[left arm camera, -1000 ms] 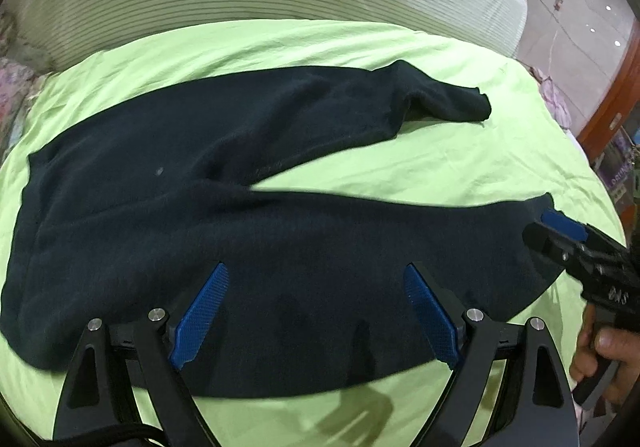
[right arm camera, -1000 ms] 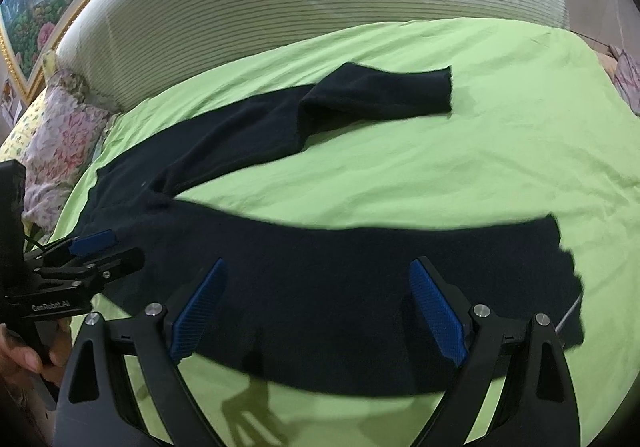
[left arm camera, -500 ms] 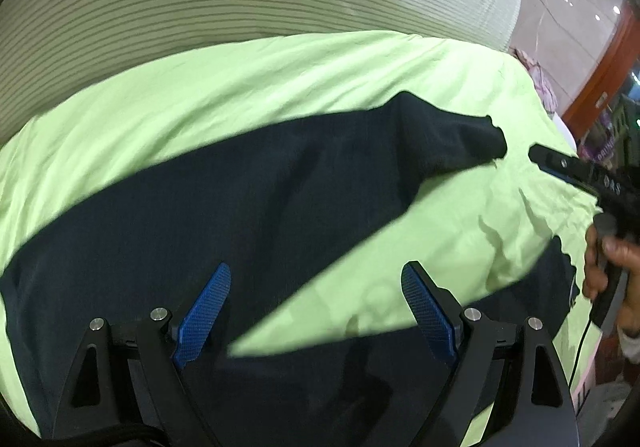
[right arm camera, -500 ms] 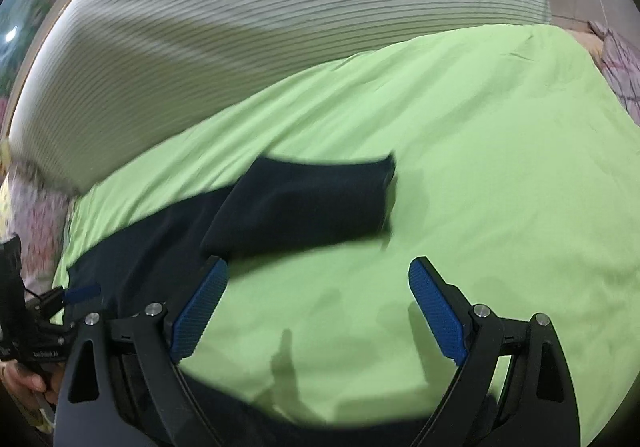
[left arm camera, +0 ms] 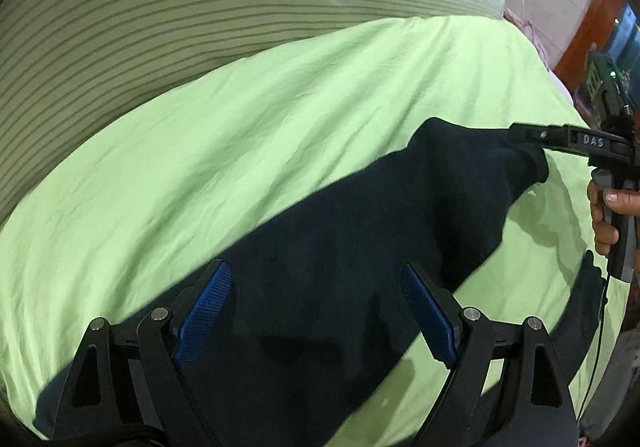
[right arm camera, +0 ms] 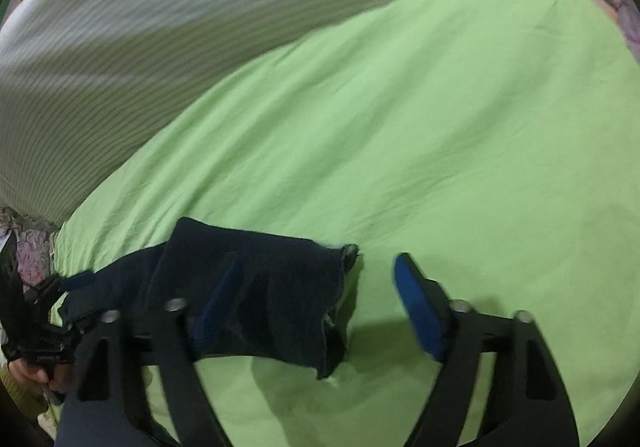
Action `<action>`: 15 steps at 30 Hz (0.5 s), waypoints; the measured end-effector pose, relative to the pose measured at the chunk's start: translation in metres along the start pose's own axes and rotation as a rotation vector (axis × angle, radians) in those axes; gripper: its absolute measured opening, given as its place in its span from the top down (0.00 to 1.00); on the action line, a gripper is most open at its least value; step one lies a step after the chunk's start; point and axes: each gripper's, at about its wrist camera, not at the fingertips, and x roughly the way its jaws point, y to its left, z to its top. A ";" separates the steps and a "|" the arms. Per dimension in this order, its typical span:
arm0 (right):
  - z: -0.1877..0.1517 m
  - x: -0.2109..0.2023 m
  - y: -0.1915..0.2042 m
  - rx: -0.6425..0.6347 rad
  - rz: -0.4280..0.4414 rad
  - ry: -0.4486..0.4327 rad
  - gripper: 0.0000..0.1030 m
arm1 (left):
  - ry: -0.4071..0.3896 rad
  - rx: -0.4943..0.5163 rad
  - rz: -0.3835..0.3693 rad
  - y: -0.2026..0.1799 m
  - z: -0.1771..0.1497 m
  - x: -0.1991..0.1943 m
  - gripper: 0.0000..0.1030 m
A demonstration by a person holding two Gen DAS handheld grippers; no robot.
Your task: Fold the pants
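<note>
Pants [left arm camera: 344, 247] (dark) on green sheet [left arm camera: 240, 127]

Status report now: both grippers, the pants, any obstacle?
Left gripper open above the dark pants. Right gripper open at the far leg's cuff, nothing gripped. Pants unfolded on the green sheet. No obstacle seen.

Dark pants [left arm camera: 360, 247] lie on green-sheeted bed [left arm camera: 280, 119].

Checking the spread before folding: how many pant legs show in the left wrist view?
2. The far leg runs up and right from between the left gripper, its cuff beneath the right gripper. Only a sliver of the near leg shows at right; the rest is hidden.
</note>
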 end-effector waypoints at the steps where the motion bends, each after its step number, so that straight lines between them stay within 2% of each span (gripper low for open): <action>1: 0.001 0.006 -0.002 0.002 0.016 0.023 0.40 | 0.004 0.000 -0.002 -0.001 0.005 0.004 0.15; 3: 0.003 0.015 -0.007 -0.001 0.025 0.054 0.62 | 0.014 0.008 -0.017 -0.003 0.014 0.010 0.15; 4: 0.003 0.016 -0.008 -0.010 0.025 0.058 0.83 | 0.015 0.013 -0.019 -0.004 0.015 0.011 0.15; 5: 0.004 0.014 -0.010 -0.017 0.031 0.055 0.91 | 0.016 0.023 -0.014 -0.006 0.018 0.013 0.15; 9: 0.003 -0.022 -0.007 -0.099 0.068 -0.011 0.94 | 0.016 0.064 -0.006 -0.013 0.031 0.022 0.15; 12: -0.002 -0.057 -0.002 -0.218 0.074 -0.049 0.94 | 0.020 0.111 -0.001 -0.019 0.040 0.027 0.15; 14: -0.007 -0.081 -0.002 -0.291 0.101 -0.072 0.94 | 0.022 0.142 -0.024 -0.022 0.046 0.028 0.15; 15: -0.014 -0.096 -0.002 -0.339 0.121 -0.091 0.94 | 0.032 0.166 -0.062 -0.026 0.050 0.030 0.15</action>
